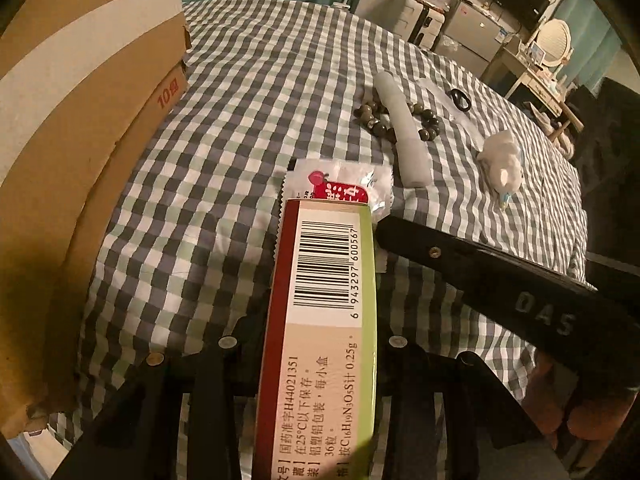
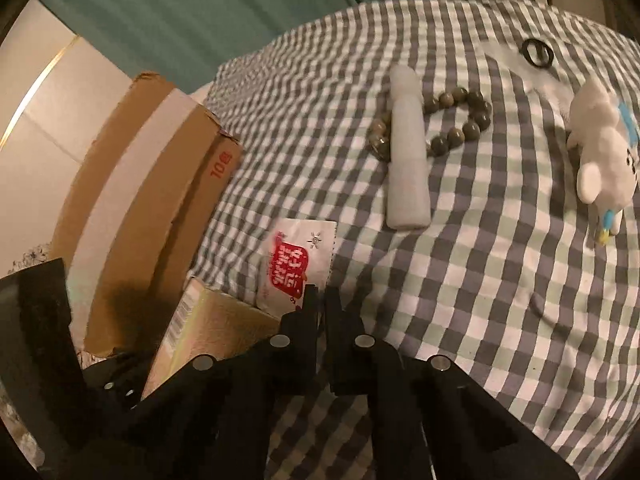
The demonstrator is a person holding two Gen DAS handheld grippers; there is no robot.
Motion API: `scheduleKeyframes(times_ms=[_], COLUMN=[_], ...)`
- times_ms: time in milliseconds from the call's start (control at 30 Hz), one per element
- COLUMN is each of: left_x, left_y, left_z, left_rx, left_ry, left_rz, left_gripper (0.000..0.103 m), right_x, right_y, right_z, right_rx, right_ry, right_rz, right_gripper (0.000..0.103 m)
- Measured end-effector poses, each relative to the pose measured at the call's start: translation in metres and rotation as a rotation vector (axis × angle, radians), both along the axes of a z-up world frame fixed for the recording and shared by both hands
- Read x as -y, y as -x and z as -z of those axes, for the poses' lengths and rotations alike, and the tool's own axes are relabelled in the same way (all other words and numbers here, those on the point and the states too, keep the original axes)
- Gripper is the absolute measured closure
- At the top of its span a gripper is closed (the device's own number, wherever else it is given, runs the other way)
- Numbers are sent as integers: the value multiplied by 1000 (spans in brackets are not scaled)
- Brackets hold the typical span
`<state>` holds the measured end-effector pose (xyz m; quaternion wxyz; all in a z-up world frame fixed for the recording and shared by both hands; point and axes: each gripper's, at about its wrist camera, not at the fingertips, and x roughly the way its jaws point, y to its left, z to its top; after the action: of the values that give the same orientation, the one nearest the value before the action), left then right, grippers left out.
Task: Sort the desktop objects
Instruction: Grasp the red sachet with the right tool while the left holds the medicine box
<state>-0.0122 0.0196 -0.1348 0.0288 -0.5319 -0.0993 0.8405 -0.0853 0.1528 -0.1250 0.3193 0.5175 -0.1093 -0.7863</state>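
My left gripper [image 1: 320,344] is shut on a long medicine box [image 1: 324,320] with a barcode, held above the checked tablecloth; the box also shows in the right wrist view [image 2: 208,320]. My right gripper [image 2: 322,292] is shut and empty, its tips at the edge of a white snack sachet [image 2: 298,264] with a red label, which also shows in the left wrist view [image 1: 340,186]. Beyond lie a pale tube [image 2: 406,152], a dark bead bracelet [image 2: 460,120], a white plush toy [image 2: 604,160] and a black hair tie [image 2: 538,53].
A big cardboard box [image 1: 80,152] stands at the left on the table [image 1: 240,120]; it also shows in the right wrist view [image 2: 140,200]. The right gripper's black finger [image 1: 500,280] crosses the left wrist view. Furniture stands beyond the table's far edge.
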Motion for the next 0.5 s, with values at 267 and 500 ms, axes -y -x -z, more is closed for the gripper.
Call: scheduleKeyframes(times_ms=[267,500], left_x=[23,42], left_y=[0,3], left_z=[-9,-7], left_rx=[-27,-31], left_ry=[71,90], left_rz=[-88,-157], left_gripper=[67,67], right_x=[-2,1], right_y=[-8,4], right_z=[-28,1], right_rx=[-67,57], right_ry=[18,15], right_rz=[-27,33], right_gripper=[101,60])
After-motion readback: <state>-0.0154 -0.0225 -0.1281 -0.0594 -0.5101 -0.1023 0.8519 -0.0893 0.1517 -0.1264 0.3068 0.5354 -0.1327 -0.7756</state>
